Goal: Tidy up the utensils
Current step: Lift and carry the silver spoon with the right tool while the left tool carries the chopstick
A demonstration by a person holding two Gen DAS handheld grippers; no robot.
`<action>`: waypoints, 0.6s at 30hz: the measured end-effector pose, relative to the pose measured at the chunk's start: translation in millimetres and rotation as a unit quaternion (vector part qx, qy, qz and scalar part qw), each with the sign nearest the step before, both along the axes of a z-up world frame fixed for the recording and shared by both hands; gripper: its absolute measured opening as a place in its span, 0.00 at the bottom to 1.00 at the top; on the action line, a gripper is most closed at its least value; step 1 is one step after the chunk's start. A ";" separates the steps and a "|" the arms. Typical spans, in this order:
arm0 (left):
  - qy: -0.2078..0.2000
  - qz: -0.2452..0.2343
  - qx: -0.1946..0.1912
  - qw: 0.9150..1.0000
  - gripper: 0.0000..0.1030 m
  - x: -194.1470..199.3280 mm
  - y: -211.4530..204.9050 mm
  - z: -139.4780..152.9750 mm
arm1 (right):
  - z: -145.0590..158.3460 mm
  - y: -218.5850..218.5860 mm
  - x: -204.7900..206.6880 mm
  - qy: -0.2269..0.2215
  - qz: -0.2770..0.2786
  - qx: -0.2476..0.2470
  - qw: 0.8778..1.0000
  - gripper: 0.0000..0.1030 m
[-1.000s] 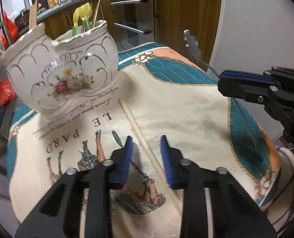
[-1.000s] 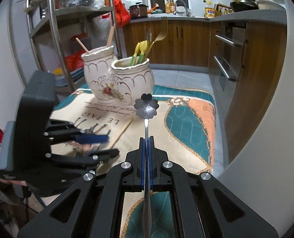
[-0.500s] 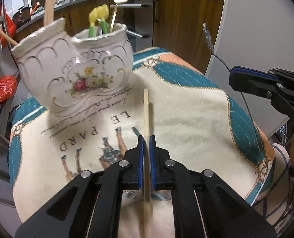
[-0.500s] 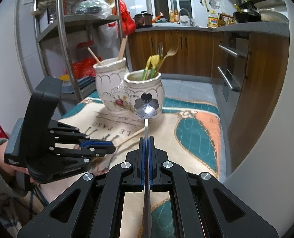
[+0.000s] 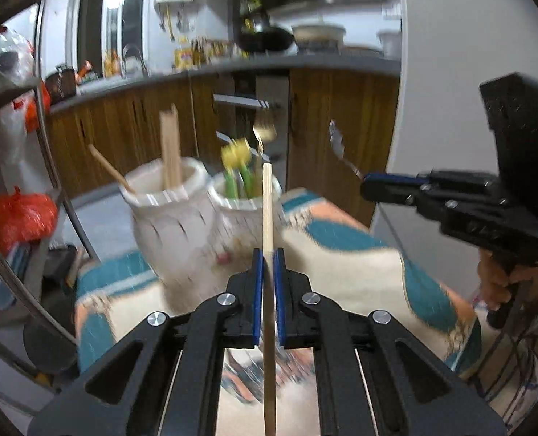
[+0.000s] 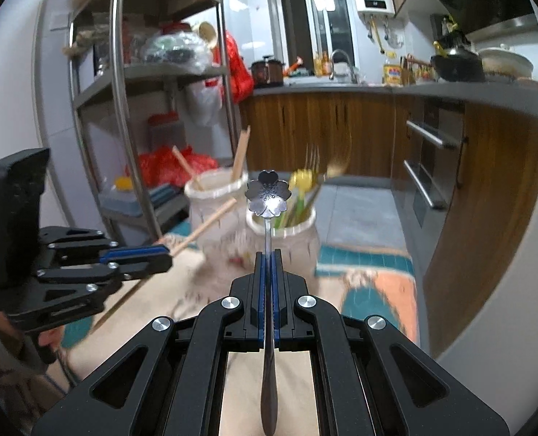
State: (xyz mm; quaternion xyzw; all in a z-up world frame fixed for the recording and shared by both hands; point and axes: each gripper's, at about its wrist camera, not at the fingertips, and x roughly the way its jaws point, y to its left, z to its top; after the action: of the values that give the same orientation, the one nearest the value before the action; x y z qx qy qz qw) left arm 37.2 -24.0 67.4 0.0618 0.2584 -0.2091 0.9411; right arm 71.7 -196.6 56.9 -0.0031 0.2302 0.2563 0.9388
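Chopstick (image 5: 267,214) pinched by left gripper (image 5: 268,258), flower-headed spoon (image 6: 268,193) by right gripper (image 6: 268,259); twin ceramic holders (image 6: 280,234) ahead on the patterned cloth's (image 5: 345,272) far edge; kitchen cabinets (image 6: 323,130) behind.

Both grippers, the left gripper (image 5: 266,265) and the right gripper (image 6: 268,265), are black, with blue pads (image 5: 257,290) and silver screws (image 6: 231,303); the right one shows a green light.
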 end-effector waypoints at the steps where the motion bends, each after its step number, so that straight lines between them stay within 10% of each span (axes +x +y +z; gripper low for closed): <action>1: -0.013 0.002 -0.006 1.000 0.06 4.1 3.7 7.7 | 4.3 2.2 4.5 -0.006 -0.001 0.002 1.000 0.04; 18: -0.169 0.065 -0.122 0.976 0.06 114.2 31.5 69.5 | 38.3 30.3 111.0 -0.091 -0.045 0.086 0.991 0.04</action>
State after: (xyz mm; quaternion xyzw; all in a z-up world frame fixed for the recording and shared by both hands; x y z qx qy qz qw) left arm 151.4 7.5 136.8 -0.0362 0.0719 -0.1637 0.9832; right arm 182.7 -166.2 95.1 0.0651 0.1213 0.2312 0.9631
